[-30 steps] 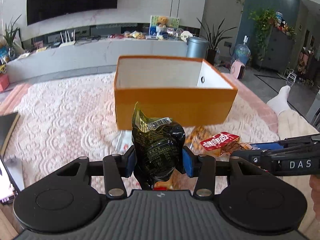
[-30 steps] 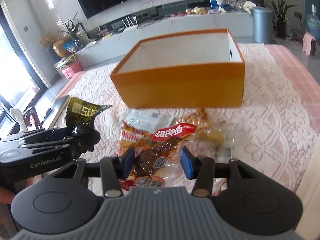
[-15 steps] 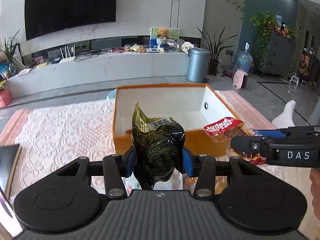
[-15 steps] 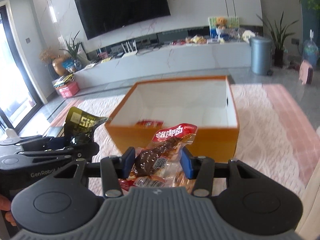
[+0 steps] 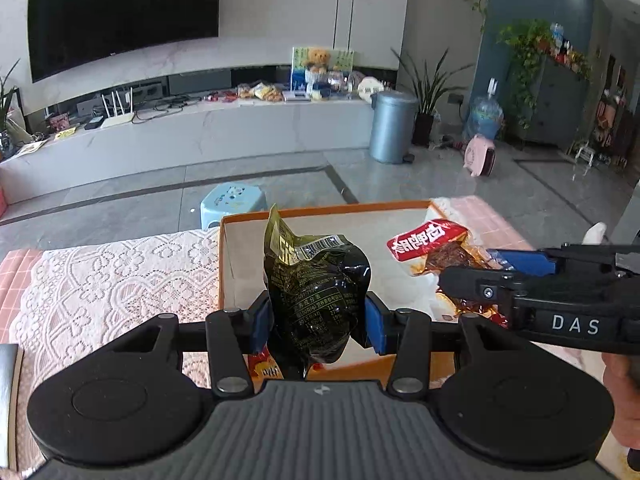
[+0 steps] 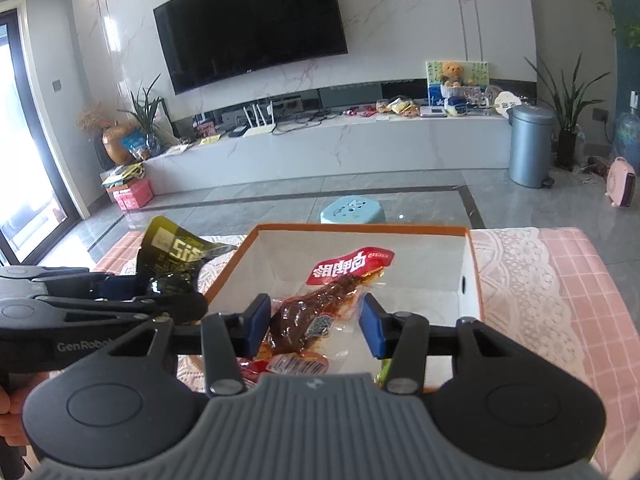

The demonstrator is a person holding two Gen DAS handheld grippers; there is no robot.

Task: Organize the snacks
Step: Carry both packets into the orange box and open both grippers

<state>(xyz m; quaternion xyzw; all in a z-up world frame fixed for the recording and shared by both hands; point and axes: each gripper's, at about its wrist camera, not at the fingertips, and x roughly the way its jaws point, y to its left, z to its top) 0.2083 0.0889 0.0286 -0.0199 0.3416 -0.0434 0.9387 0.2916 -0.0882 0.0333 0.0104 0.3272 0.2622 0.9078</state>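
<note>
Leftmost, left hand-held gripper [image 5: 316, 324] clamped on dark snack pouch [image 5: 318, 288], its base hidden behind the body, orange box [image 6: 474, 280] at twelve o'clock, near wall cut off, right hand-held gripper [image 6: 314, 324] apparently gripping red-labelled meat snack [image 6: 320, 308], contact unclear, over the box at three o'clock.

bright daylight | window glare left | fisheye edges | sharp

Right gripper [image 6: 314, 320] grips red packet [image 6: 320, 304]
</note>
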